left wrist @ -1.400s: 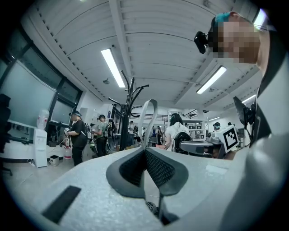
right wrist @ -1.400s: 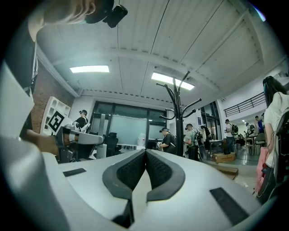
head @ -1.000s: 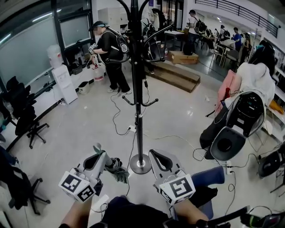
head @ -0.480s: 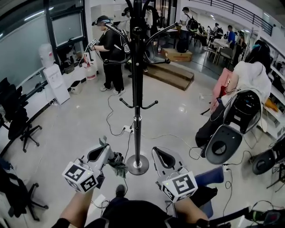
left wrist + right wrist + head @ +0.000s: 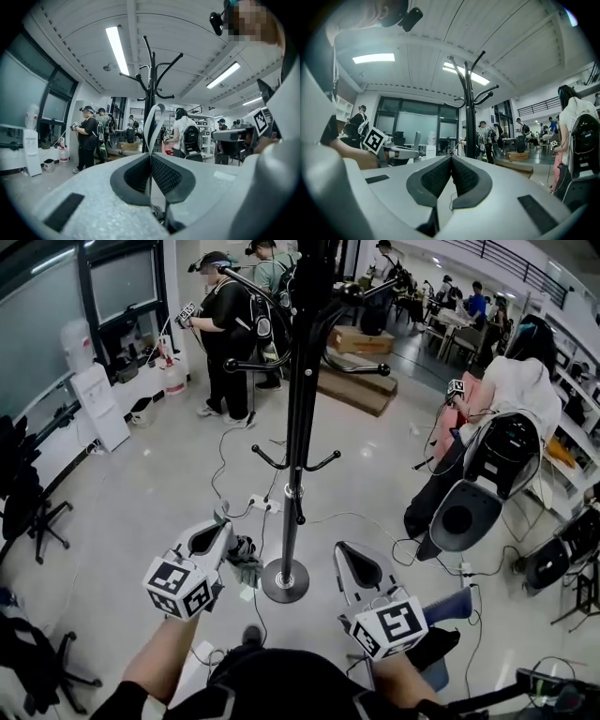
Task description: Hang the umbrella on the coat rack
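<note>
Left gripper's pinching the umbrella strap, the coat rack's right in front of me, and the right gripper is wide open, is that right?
No. The right gripper is shut, not wide open: the right gripper view shows its jaws together with nothing between them. The left gripper does pinch the strap of the umbrella, and the coat rack stands just ahead.
</note>
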### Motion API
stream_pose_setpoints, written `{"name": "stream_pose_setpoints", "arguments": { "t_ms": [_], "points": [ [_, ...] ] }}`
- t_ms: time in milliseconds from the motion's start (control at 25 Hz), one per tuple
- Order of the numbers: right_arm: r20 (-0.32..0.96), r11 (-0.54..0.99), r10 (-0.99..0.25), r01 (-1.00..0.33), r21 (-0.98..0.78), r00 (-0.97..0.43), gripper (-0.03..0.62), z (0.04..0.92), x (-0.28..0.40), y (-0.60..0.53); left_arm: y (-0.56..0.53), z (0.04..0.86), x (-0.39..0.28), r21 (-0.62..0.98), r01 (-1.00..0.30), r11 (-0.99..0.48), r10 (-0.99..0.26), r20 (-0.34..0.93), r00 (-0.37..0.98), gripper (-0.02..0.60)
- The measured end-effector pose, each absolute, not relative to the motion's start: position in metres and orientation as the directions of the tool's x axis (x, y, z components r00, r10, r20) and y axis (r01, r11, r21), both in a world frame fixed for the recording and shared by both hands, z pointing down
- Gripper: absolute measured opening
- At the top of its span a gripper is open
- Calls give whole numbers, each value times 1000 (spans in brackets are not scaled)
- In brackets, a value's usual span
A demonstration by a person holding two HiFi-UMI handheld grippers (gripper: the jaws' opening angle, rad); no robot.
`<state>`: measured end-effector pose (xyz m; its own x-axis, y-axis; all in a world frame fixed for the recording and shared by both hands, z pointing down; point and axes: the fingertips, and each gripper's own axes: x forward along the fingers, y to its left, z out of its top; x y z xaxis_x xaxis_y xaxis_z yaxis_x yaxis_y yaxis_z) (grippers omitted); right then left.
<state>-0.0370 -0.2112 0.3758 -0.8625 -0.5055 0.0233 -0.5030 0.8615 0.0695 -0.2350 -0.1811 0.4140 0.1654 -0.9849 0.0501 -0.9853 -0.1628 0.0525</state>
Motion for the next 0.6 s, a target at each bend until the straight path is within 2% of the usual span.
{"name": "stream_pose_setpoints", "arguments": {
  "t_ms": [600],
  "points": [
    [82, 765, -644, -642, 53, -761, 2, 388, -53, -267, -292, 454, -307, 108, -979, -171, -980, 87, 180, 11]
  ]
}}
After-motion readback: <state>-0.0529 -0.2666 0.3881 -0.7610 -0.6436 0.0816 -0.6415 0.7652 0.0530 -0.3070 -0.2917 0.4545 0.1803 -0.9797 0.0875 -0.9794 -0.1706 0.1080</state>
